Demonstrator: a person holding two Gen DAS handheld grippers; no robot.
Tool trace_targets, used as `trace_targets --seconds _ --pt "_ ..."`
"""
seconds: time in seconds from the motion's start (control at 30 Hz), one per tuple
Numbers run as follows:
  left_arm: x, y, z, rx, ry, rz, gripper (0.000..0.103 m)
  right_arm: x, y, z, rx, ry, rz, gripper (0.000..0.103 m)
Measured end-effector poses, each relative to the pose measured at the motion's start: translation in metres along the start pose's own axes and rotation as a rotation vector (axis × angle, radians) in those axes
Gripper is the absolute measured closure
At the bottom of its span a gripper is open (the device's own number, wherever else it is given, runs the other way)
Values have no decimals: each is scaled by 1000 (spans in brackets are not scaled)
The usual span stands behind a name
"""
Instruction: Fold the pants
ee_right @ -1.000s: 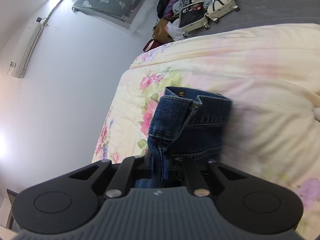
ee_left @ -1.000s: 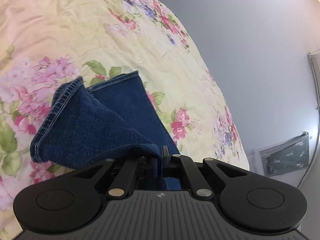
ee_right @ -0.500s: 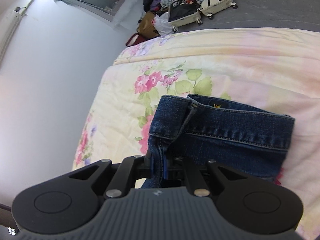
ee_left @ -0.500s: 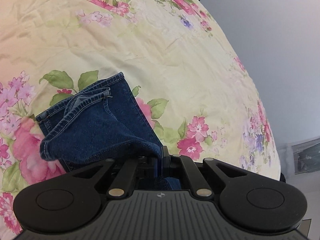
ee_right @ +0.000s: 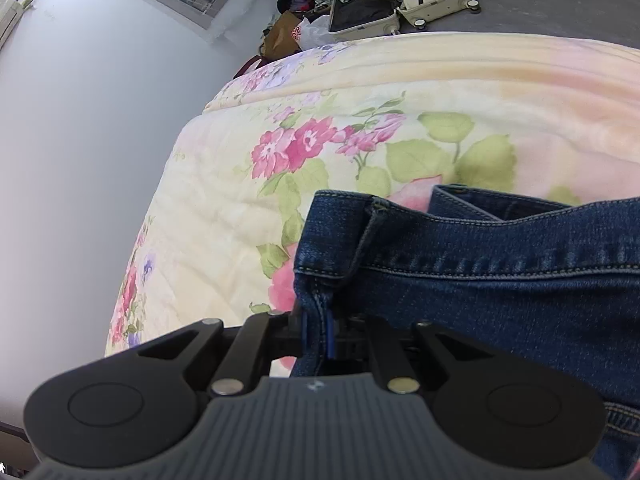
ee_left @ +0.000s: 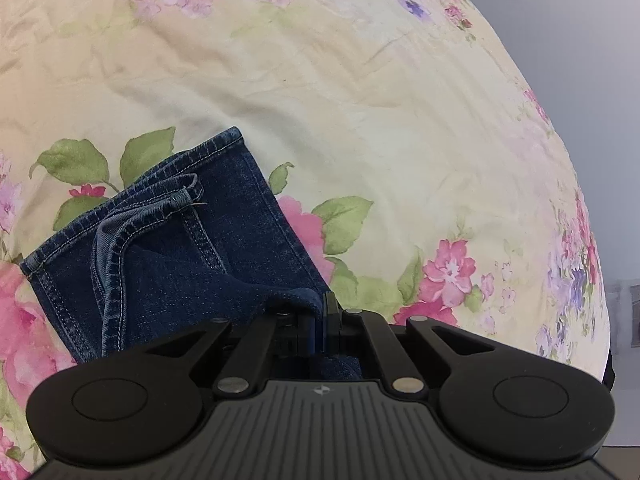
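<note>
Left gripper (ee_left: 320, 316) fingers clamped on a fold of the jeans (ee_left: 168, 264) near the leg hems, spread toward 10 o'clock on the floral bedspread (ee_left: 360, 120). Right gripper (ee_right: 316, 332) fingers pinched on waistband edge; jeans (ee_right: 500, 280) extending toward 3 o'clock.

Pants only partly seen
The pants (ee_right: 500, 280) run off the right wrist view's right edge; each gripper's body hides denim beneath.
</note>
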State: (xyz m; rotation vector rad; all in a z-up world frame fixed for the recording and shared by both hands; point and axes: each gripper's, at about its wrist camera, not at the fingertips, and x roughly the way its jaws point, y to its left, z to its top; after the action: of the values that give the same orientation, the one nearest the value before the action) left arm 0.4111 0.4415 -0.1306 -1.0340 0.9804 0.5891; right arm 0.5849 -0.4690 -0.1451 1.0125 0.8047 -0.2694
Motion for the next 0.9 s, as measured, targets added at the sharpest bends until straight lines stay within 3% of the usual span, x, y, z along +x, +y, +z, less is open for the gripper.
trace_targets --seconds 0.1,0.13,0.23,0.3,0.33,0.4,0.5,0.53,0.57,0.6,0.67,0.73,0.8,0.9 --pt "12 12 5 -3 51 14 89 18 -4 1 -16 15 -13 99" --pt "14 16 8 0 69 20 88 24 -6 2 -32 37 -19 94" --pt "5 34 17 -40 97 -49 87 36 -12 7 -86 80 -30 92" --pt "-5 42 24 -46 117 -91 88 30 -14 5 -96 60 -13 89" --pt "-10 43 28 -42 117 -106 88 25 -12 2 -121 32 -11 82" --pt "-29 39 34 5 80 -135 88 12 -8 -4 -172 -44 -6 70" --pt "-63 20 41 156 -32 -100 83 -10 -7 -6 -215 -145 17 69" --pt "-78 15 43 198 -103 -78 78 -15 -7 -7 -227 -162 17 69" --pt "-94 12 44 231 -189 -52 56 -21 -8 -8 -242 -176 14 69" --pt "-108 12 44 249 -261 -33 28 -26 -7 -10 -259 -185 13 69" --pt "-123 19 45 248 -330 -38 13 -38 -7 -18 -291 -200 19 69" --pt "-120 33 47 219 -288 -49 13 -54 -6 -31 -312 -216 53 69" --pt "-109 50 41 193 -237 -71 24 -72 -4 -53 -335 -223 115 69" --pt "-101 80 15 179 -264 -142 24 -95 -6 -103 -298 -158 243 69"
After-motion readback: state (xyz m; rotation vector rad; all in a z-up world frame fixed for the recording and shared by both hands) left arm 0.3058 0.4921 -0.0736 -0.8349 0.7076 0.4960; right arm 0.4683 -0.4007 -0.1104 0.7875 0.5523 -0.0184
